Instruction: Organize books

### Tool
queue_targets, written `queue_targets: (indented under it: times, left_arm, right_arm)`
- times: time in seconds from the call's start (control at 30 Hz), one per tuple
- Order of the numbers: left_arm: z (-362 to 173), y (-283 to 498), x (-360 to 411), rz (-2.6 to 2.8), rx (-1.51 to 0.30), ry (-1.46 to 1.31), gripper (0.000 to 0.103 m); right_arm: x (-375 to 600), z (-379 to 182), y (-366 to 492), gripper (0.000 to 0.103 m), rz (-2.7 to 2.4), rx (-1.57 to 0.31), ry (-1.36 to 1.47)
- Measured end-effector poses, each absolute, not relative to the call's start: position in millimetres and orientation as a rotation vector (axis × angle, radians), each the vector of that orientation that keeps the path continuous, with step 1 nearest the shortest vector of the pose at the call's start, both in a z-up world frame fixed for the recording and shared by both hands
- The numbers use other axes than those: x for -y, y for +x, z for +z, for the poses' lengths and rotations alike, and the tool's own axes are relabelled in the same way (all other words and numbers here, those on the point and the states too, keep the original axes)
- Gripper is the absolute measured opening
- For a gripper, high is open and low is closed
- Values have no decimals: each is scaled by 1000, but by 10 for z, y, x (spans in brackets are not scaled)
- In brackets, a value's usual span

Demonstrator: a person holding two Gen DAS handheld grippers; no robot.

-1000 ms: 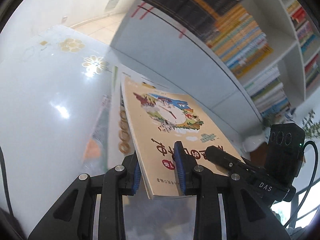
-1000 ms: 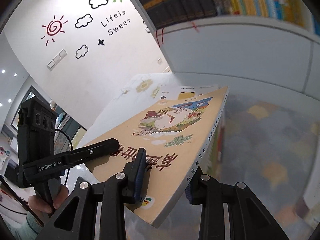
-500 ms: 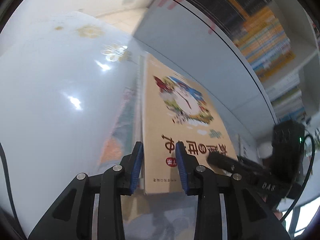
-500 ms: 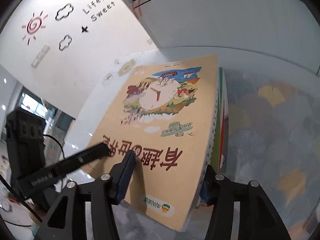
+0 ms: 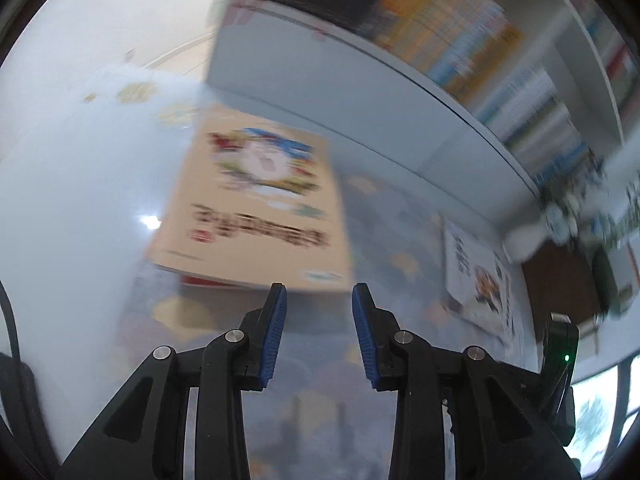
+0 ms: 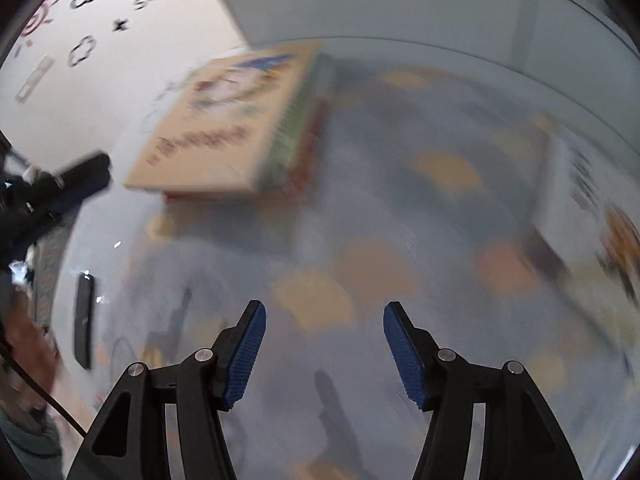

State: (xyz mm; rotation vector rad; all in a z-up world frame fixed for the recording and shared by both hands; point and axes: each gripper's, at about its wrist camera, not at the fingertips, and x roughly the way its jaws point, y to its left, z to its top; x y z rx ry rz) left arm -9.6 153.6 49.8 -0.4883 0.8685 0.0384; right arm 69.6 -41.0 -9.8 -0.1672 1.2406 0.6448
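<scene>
— Table [image 5: 72,208], white and glossy, along the left; glare spot near the middle of it. What next to the right?

— Tan book [image 5: 256,204], cover up, topping a small stack [image 6: 296,148]. Green and red edges showing beneath, in the right wrist view. Lies flat, far from both sets of fingers, touched by neither.

— And the left gripper [image 5: 319,334]?

— Hovers near, just short of the tan book's near edge. Blue pads [image 5: 274,336] apart by a narrow gap, nothing between them. Seen in the right wrist view as a dark shape at the far left, beside the stack.

— Surface under the stack?

— Grey cloth [image 6: 360,248] with pale orange leaf shapes, spread over the table's right part. Blurred throughout.

— Further right?

— Second book [image 5: 480,280], white cover with a colourful picture, flat on the cloth, well apart from the stack. Shows again at the right rim of the right wrist view.

— Right gripper [image 6: 324,354]?

— Over bare cloth, near side, between the stack and the second book. Pads [image 6: 406,356] standing wide, gripping nothing. Its dark body with a green light visible at the right edge of the left wrist view.

— Background?

— White bookshelf [image 5: 360,92] across the far side, rows of spines above, too smeared to read. Wall decals [image 6: 86,46] far left: clouds, a sun, some lettering.
</scene>
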Motion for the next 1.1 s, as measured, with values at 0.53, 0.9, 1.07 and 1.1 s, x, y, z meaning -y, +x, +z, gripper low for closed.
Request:
queue_targets:
  times: [0.53, 0.9, 1.07, 1.1]
  left_arm:
    - [1232, -140, 599, -8, -861, -195, 31]
    - [1456, -6, 1599, -25, -880, -172, 31]
    - [1438, 67, 1869, -37, -884, -172, 31]
    - [1432, 85, 1911, -34, -885, -164, 31]
  right_arm:
    - [2544, 939, 96, 86, 232, -892, -22]
    - [3224, 1089, 10, 87, 214, -868, -50]
    - [3508, 1080, 38, 87, 193, -878, -48]
    - [3555, 1080, 48, 87, 187, -878, -51]
